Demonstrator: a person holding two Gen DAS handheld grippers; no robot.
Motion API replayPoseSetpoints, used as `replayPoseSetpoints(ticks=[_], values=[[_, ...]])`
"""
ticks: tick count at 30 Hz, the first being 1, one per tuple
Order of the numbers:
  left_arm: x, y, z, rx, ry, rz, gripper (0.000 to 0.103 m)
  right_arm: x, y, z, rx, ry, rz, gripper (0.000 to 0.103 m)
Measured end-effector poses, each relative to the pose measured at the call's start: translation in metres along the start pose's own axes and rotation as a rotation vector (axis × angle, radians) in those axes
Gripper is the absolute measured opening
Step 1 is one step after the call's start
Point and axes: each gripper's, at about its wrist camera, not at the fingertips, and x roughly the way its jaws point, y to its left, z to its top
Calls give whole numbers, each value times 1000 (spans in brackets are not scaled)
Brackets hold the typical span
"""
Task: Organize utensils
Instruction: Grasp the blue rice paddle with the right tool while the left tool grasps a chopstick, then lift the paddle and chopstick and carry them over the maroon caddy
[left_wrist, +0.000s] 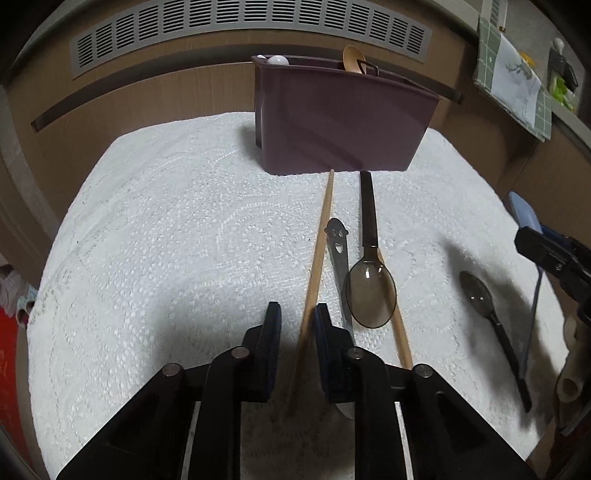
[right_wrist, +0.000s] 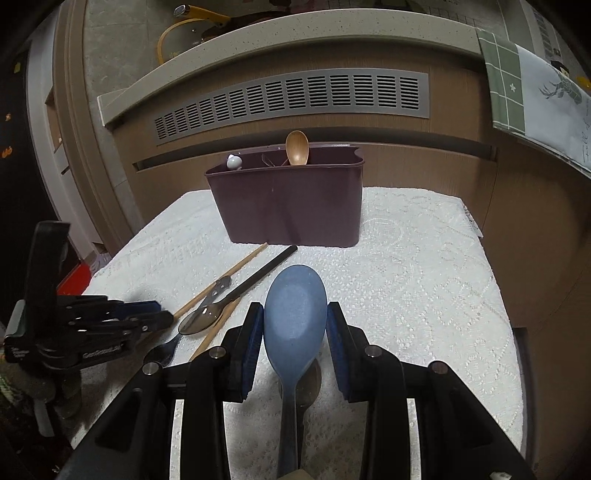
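Note:
A maroon utensil caddy (left_wrist: 332, 122) stands at the back of the white cloth and holds a wooden spoon (left_wrist: 354, 58); it also shows in the right wrist view (right_wrist: 291, 206). My left gripper (left_wrist: 297, 325) is open low over the cloth, with a wooden chopstick (left_wrist: 317, 258) lying between its fingers. Beside it lie a smiley metal utensil (left_wrist: 338, 251), a smoky plastic spoon (left_wrist: 369, 291) and a second chopstick (left_wrist: 400, 339). My right gripper (right_wrist: 295, 321) has a blue spoon (right_wrist: 293, 314) between its jaws, bowl forward. A dark spoon (left_wrist: 491, 317) lies further right.
The white lace cloth (left_wrist: 166, 240) covers a small table in front of a wooden cabinet with a vent grille (left_wrist: 240, 22). A green checked towel (right_wrist: 517, 74) hangs at the right. The left gripper shows at the left of the right wrist view (right_wrist: 92, 325).

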Motion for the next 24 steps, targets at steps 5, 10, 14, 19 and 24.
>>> replayPoseSetpoints(ticks=[5,10,14,19,24], values=[[-7,3,-8,16,3,14,7,3,-5,-2,9,13,-18,32],[-30,18,-33,-8,66,-13,7,6,-4,-5,13,26,-18,32],[-43,20,-48,-19,108,-47,8,8,-3,-6,16,33,-10,32],[-33,22,-34,-42,91,-46,9,8,4,-6,3,33,-1,32],[-10,15,-2,-14,57,-47,9,6,7,-7,-28,29,-14,32]])
